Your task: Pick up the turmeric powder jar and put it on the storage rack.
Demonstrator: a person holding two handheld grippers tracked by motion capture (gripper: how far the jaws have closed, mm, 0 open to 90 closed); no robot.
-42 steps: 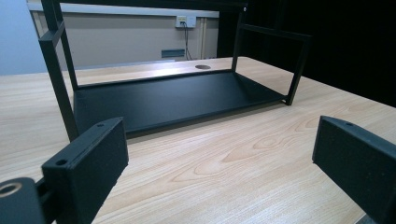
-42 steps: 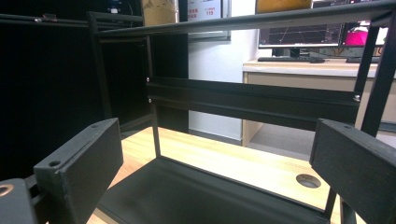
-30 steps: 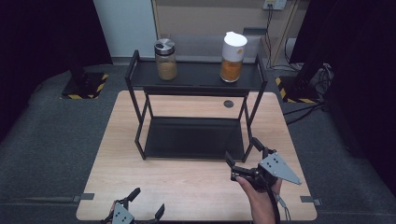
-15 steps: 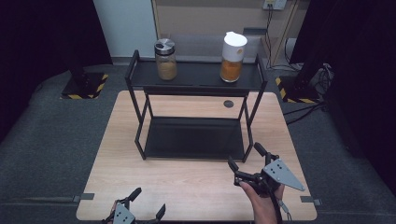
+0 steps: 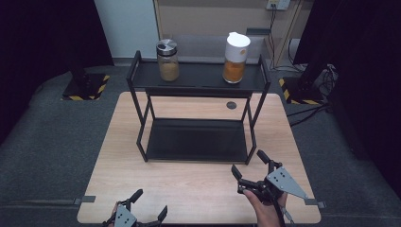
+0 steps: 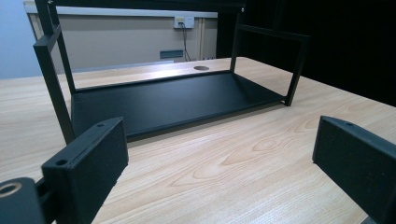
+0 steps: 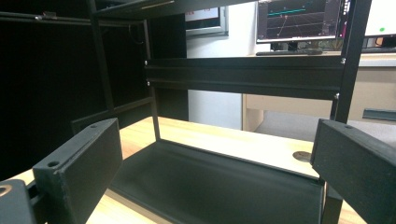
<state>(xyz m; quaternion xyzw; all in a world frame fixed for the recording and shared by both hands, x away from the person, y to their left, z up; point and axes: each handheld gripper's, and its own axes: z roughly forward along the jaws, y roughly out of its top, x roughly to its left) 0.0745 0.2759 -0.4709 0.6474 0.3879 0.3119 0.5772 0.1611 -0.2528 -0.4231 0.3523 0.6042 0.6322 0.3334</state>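
Note:
A black two-tier metal rack (image 5: 198,80) stands on the wooden table (image 5: 189,184). On its top shelf are a glass jar (image 5: 168,60) with a silver lid at the left and a white-capped container (image 5: 235,57) of orange contents at the right. Its lower shelf (image 6: 173,98) is bare. My left gripper (image 5: 150,204) is open at the table's near edge, left of centre, with its jaws (image 6: 219,140) wide apart over bare wood. My right gripper (image 5: 248,163) is open in a hand just in front of the rack's right front leg, and its jaws (image 7: 217,140) face the lower shelf (image 7: 210,182).
A round cable hole (image 5: 231,105) is in the table behind the rack. Grey carpet surrounds the table. Black stands with yellow-striped bases (image 5: 85,87) stand at the back left and back right. Bare wood lies between the rack and the near edge.
My right gripper has drawn back a little toward the near edge and slightly right. The left gripper has stayed in place.

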